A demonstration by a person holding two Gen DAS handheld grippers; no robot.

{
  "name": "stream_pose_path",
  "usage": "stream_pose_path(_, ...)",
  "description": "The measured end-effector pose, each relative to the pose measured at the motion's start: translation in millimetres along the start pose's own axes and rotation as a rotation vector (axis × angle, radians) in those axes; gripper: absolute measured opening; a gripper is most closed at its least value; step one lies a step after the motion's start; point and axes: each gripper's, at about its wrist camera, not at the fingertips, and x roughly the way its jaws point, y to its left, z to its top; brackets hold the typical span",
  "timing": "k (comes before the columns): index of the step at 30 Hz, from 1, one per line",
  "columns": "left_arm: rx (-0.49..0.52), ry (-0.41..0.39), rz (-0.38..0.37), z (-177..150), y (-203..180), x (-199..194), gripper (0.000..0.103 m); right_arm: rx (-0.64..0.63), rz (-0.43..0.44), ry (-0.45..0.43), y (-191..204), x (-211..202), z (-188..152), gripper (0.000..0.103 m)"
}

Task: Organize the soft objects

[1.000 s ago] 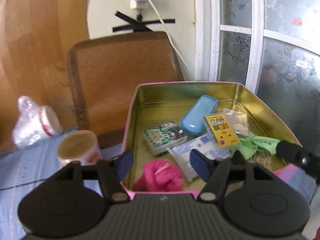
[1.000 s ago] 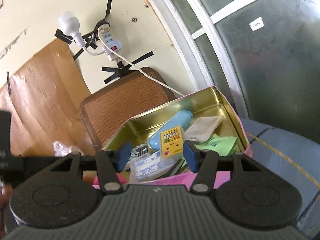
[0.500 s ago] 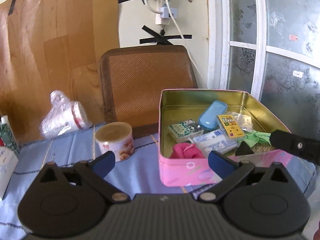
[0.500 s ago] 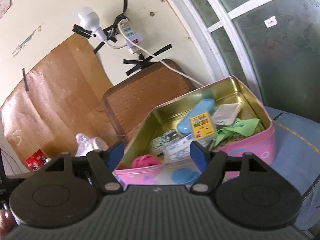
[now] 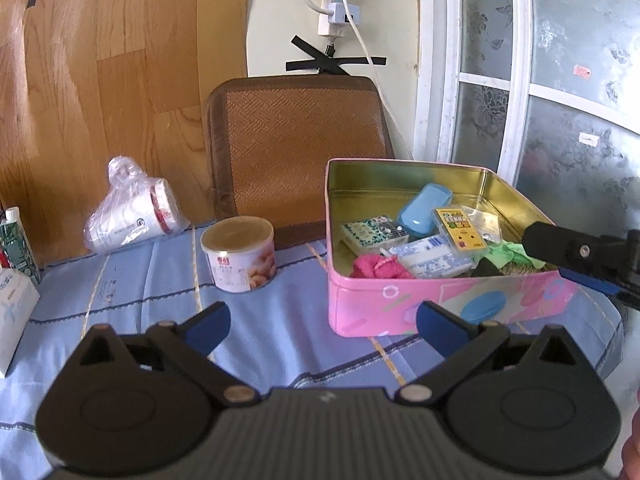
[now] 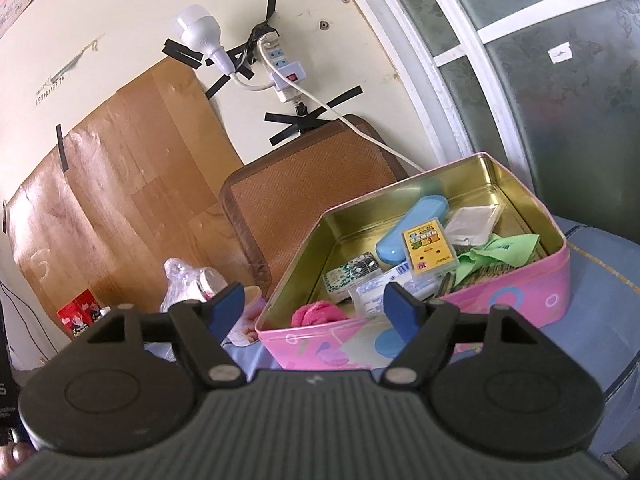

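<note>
Short of the tin [image 5: 400,312], my left claw [image 5: 320,326] gapes empty over the counter [image 5: 280,320]; my right claw [image 6: 316,308], jaws just widened and empty, faces the pink cloth [image 6: 316,314] bunched in its near corner, easiest to reach

A crumpled pink cloth [image 5: 380,267] and green cloth [image 5: 510,251] lie inside the open pink tin [image 5: 440,300].

Left tongs [image 5: 322,326] spread wide, empty; right tongs [image 6: 318,306] just opening, empty.
</note>
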Motion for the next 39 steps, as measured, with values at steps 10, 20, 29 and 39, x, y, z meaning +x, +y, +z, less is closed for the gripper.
stream_pose_path(10, 0.023, 0.025, 0.031, -8, -2, 7, 0.103, 0.036, -0.020, -0.002, -7, 3, -5, 0.090)
stream_pose_path(20, -0.025, 0.053, 0.061, -19, 8, 15, 0.103, 0.093, -0.039, 0.018, -13, 6, -13, 0.093)
stream_pose_path(29, 0.001, 0.098, 0.114, -29, 8, 27, 0.103, 0.097, -0.038, 0.051, -8, 11, -25, 0.095)
stream_pose_path(39, 0.045, 0.096, 0.123, -33, 3, 27, 0.103, 0.129, -0.069, 0.019, -17, 8, -25, 0.095)
